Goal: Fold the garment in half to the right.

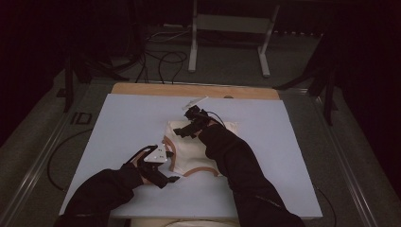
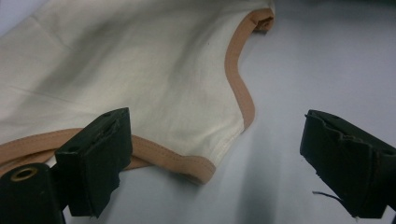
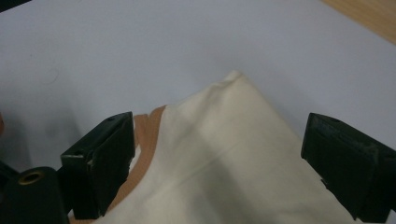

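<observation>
The pale blue worktop (image 1: 123,123) carries a cream garment with tan-bound edges (image 1: 196,156), lying flat at its middle, long axis running from near to far; it looks like a small vest or bodysuit, though I cannot tell which. The left hand-held gripper (image 1: 166,178) sits at the garment's near left edge, pointing right, with the forearm coming in low from the near left; in the left gripper view its jaws stand spread, the tan binding (image 2: 159,154) and near corner lying just ahead between them, not pinched. The right hand-held gripper (image 1: 185,132) reaches over the cloth to its far left corner; its jaws are spread too, the far corner (image 3: 233,77) straight ahead, unpinched. Each hand seems set to take its own corner.
</observation>
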`<move>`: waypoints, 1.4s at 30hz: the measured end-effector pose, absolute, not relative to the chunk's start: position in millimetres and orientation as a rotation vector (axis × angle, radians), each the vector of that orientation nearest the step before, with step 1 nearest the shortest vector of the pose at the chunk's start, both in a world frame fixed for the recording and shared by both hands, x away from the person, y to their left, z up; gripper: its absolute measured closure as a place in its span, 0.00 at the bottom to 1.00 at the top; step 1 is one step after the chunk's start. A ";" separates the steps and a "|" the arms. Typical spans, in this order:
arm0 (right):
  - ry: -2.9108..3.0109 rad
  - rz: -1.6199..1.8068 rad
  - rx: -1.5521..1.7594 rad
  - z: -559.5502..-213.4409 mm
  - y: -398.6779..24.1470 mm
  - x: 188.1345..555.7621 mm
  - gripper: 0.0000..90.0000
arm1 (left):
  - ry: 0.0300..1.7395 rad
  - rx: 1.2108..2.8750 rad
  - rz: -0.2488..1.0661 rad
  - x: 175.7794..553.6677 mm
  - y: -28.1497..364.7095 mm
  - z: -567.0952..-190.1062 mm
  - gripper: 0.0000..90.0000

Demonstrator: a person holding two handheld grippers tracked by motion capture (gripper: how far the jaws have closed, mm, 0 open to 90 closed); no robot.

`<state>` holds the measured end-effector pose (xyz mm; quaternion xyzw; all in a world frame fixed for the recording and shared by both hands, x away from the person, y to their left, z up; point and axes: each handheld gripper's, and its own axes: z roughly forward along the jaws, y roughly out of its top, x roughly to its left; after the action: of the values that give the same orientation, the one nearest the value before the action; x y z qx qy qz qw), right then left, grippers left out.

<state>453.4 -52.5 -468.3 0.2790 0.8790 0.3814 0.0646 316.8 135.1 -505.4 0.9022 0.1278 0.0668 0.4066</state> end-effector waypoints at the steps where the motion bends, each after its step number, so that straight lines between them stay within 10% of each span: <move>1: 2.659 1.152 0.846 -469.9 -49.6 454.2 0.11 | 0.321 2.281 0.173 317.7 134.4 -506.7 0.12; 24: 2.714 1.116 0.874 -486.9 -16.0 469.4 0.12 | 0.236 2.395 0.209 338.4 125.6 -518.6 0.45; 42: 2.736 1.106 0.890 -495.5 -11.5 475.5 0.12 | 0.211 2.386 0.206 349.5 116.3 -519.6 0.93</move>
<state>475.5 -11.5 -495.5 0.2887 0.8872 0.3588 0.0297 349.5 116.3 -519.6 0.9257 0.0817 0.0798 0.3605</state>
